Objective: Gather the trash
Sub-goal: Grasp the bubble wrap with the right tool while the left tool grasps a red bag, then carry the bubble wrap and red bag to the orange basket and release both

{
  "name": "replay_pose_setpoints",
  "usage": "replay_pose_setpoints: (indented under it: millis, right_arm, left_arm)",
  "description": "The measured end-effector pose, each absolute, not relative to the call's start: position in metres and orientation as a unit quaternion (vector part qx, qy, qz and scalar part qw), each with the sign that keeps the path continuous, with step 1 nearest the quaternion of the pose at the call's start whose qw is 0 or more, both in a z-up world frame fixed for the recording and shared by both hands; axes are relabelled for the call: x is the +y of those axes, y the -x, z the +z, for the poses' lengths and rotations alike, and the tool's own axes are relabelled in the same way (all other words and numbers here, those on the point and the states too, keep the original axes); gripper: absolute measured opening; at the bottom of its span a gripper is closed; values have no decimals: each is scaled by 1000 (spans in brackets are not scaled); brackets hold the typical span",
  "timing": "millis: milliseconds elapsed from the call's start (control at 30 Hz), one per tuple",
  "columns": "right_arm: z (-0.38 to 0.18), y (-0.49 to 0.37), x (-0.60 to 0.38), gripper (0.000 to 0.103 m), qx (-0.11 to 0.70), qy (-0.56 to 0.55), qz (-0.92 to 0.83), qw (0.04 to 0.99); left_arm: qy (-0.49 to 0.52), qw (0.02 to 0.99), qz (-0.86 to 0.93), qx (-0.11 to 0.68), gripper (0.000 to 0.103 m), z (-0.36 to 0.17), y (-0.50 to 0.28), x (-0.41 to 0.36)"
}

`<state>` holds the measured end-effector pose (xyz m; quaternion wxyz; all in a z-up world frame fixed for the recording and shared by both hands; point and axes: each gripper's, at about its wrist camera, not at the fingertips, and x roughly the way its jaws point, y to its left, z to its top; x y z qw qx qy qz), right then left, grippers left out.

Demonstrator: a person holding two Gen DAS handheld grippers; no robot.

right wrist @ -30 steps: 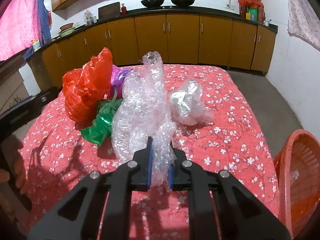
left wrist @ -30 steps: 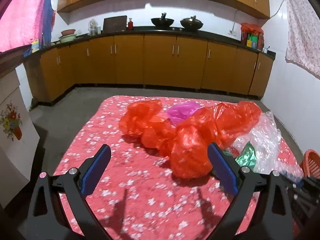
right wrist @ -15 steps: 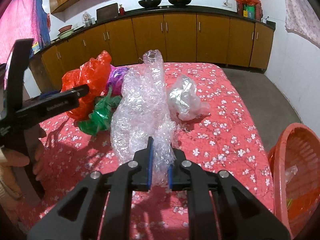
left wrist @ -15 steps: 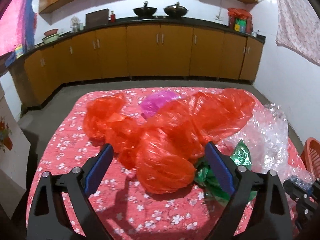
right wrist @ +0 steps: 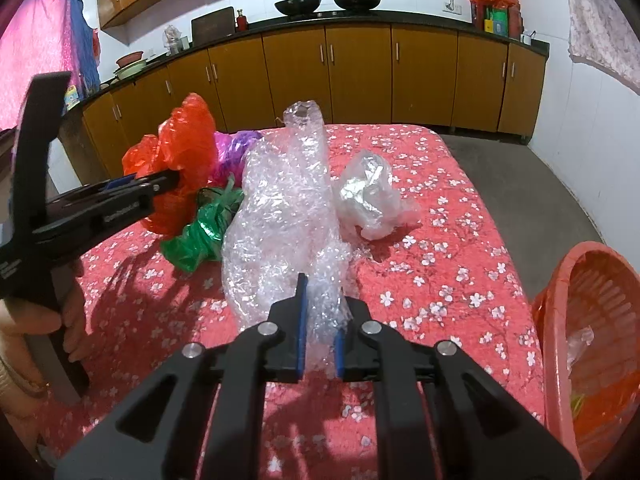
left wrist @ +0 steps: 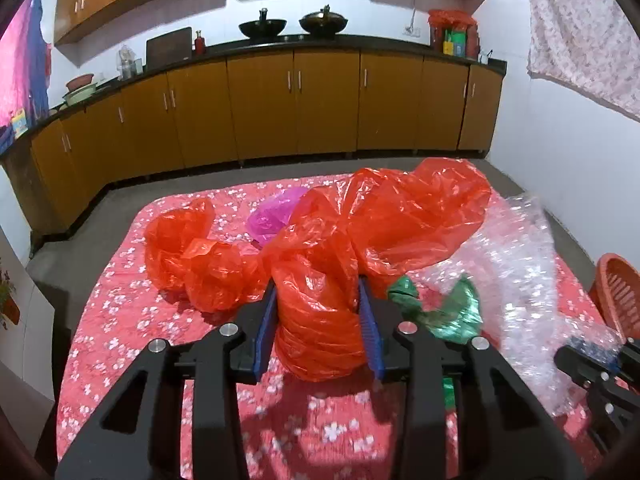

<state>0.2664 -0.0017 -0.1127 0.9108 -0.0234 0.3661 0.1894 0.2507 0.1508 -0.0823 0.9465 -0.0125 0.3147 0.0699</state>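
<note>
A crumpled red plastic bag (left wrist: pixel 400 220) lies on the flowered red tablecloth (left wrist: pixel 132 320). My left gripper (left wrist: pixel 317 284) is closing on its near end, and both blue pads press into the sides. The right wrist view shows that gripper (right wrist: pixel 172 178) biting the same red bag (right wrist: pixel 188 140). My right gripper (right wrist: pixel 322 292) is shut on the near end of a long clear bubble wrap (right wrist: pixel 280 200), which stands up from the cloth. The bubble wrap (left wrist: pixel 520 264) also shows at the right of the left wrist view.
A green bag (right wrist: pixel 204 232), a purple bag (left wrist: pixel 272 216), a second red bag (left wrist: pixel 180 240) and a clear-silver bag (right wrist: pixel 368 196) lie on the table. An orange basket (right wrist: pixel 580 320) stands off the table's right edge. A person's hand (right wrist: pixel 24 320) holds the left tool.
My left gripper moved forward around the red bag's near end, then its wide-open jaws closed onto it. The right gripper kept still, holding the bubble wrap.
</note>
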Motion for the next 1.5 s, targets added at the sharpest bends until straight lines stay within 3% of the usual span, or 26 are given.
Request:
replay_pose_setpoints:
  millis: [467, 1000, 1500]
  right_arm:
    - [-92, -228, -4, 9, 350, 27, 206, 913]
    - [-30, -192, -10, 8, 283, 23, 220, 933]
    - [-7, -182, -80, 8, 259, 6, 144, 955]
  left_arm:
    - [18, 952, 83, 294, 37, -54, -194, 160]
    - [25, 956, 94, 277, 37, -35, -162, 164]
    - [6, 963, 47, 265, 37, -19, -160, 118]
